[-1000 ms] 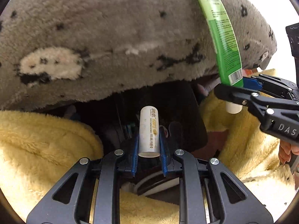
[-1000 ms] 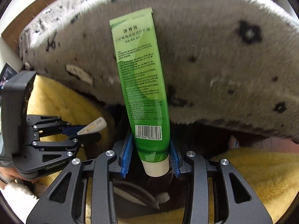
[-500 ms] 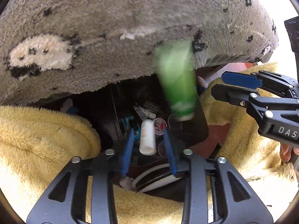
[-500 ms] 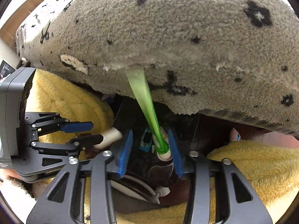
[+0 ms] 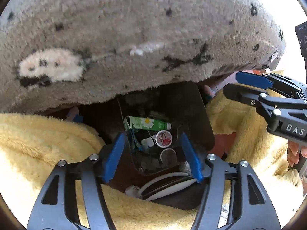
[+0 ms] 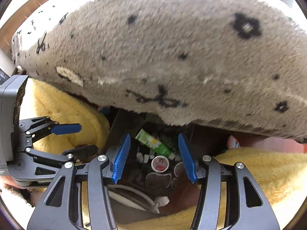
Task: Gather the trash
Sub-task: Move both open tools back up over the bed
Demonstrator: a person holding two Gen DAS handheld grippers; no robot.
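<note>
Both grippers hang over the dark bin (image 5: 203, 126), pointing down into it. Left gripper (image 5: 152, 156) and right gripper (image 6: 154, 156) are spread wide, holding nothing. A second ago they gripped a white stick and the green tube (image 5: 147, 124); now the tube lies in the bin beside a round lid (image 5: 163, 138).

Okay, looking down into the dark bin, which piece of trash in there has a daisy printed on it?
The green tube, lying on its side across the far part of the bin. The round lid nearer the open left gripper shows a red cartoon picture, not a flower.
</note>
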